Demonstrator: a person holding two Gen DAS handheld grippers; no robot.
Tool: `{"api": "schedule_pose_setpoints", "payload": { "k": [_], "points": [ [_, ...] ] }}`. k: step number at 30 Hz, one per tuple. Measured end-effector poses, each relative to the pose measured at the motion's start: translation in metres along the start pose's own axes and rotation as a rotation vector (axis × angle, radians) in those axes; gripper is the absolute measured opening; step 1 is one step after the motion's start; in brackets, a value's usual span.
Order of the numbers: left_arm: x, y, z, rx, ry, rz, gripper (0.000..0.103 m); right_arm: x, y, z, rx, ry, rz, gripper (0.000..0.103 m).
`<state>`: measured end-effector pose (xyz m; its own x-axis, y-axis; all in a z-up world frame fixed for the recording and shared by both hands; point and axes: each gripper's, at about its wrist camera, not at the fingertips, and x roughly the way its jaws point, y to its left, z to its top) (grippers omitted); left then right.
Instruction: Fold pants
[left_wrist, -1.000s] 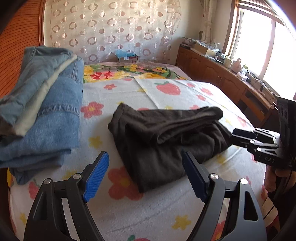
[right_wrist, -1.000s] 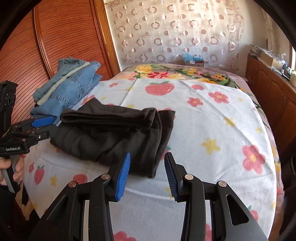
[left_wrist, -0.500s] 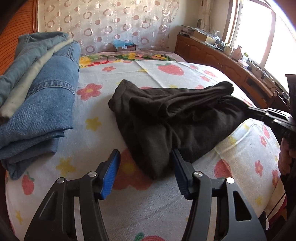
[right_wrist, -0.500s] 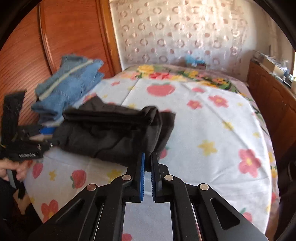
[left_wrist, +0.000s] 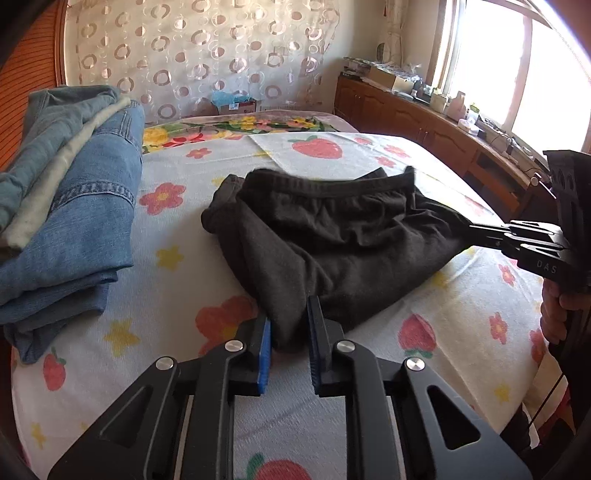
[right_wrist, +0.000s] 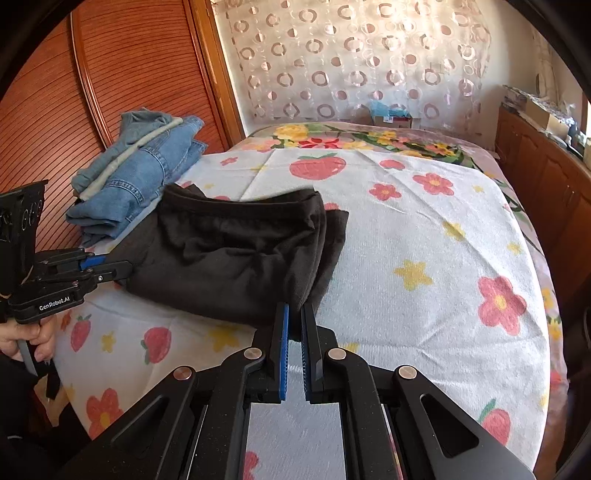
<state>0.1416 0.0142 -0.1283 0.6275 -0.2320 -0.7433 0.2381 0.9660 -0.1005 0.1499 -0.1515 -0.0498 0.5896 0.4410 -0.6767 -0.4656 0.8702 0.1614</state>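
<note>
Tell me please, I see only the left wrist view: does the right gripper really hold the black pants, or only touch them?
Observer: It holds them. In the right wrist view the right gripper is shut on a near corner of the black pants, with cloth between its blue pads.
Operator: How does my left gripper look from that side?
Observer: The left gripper has its tips on the opposite edge of the pants, low over the bedspread.
Operator: Is my hand visible there?
Observer: Yes, the left hand is wrapped around the handle below that gripper.
</note>
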Motion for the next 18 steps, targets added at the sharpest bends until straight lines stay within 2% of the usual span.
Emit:
{"api": "schedule_pose_setpoints", "payload": {
  "k": [12, 18],
  "points": [
    [-0.031, -0.014, -0.035, 0.008, -0.009, -0.030, 0.018, -0.046, 0.010, -0.036, -0.022, -0.006, 0.035, 0.006],
    [-0.034, -0.021, -0.034, 0.013, -0.009, -0.017, 0.021, -0.052, 0.004, -0.036, -0.009, -0.012, 0.036, 0.006]
  ]
}}
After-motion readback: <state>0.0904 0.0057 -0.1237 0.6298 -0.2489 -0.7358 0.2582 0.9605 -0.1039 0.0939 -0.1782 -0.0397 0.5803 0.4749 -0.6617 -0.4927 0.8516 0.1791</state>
